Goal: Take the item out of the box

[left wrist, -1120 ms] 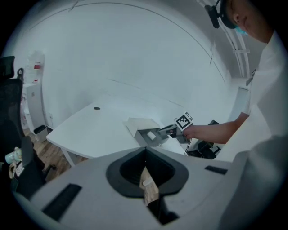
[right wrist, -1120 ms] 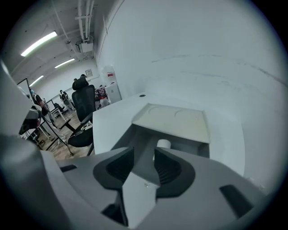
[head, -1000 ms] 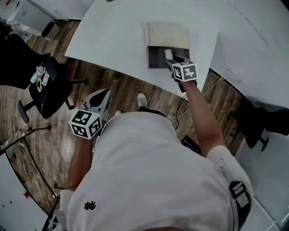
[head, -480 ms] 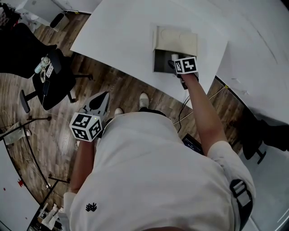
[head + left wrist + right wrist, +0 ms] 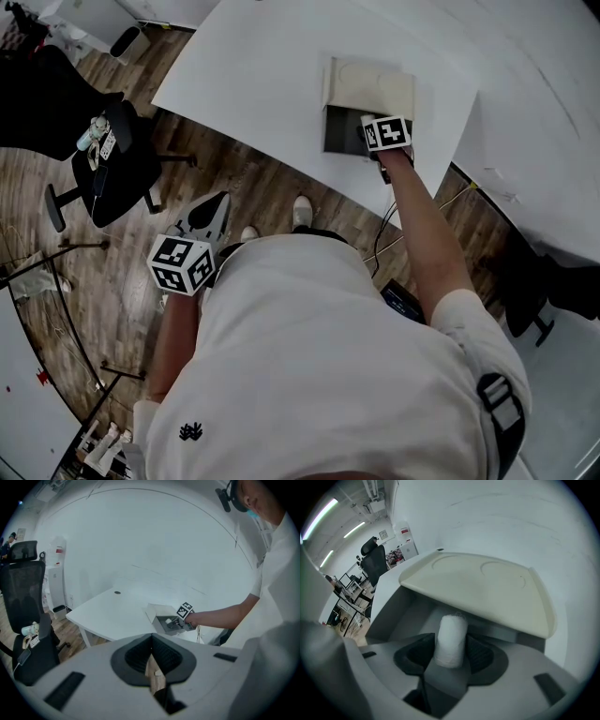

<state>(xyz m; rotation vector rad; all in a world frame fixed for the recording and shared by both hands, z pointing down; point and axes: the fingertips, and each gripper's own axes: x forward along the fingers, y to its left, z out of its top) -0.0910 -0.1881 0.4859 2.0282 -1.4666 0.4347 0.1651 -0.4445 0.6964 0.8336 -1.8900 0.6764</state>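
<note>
The box is grey and open, set near the edge of the white surface; its cream lid is tilted up behind the opening; a white roll, cylindrical and finely textured, sits inside, far end toward the lid.

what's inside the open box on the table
A white roll sits inside the box, between the jaws of the right claw, which have just been closing on it. The raised lid and the claw cover much of the remaining interior.
</note>
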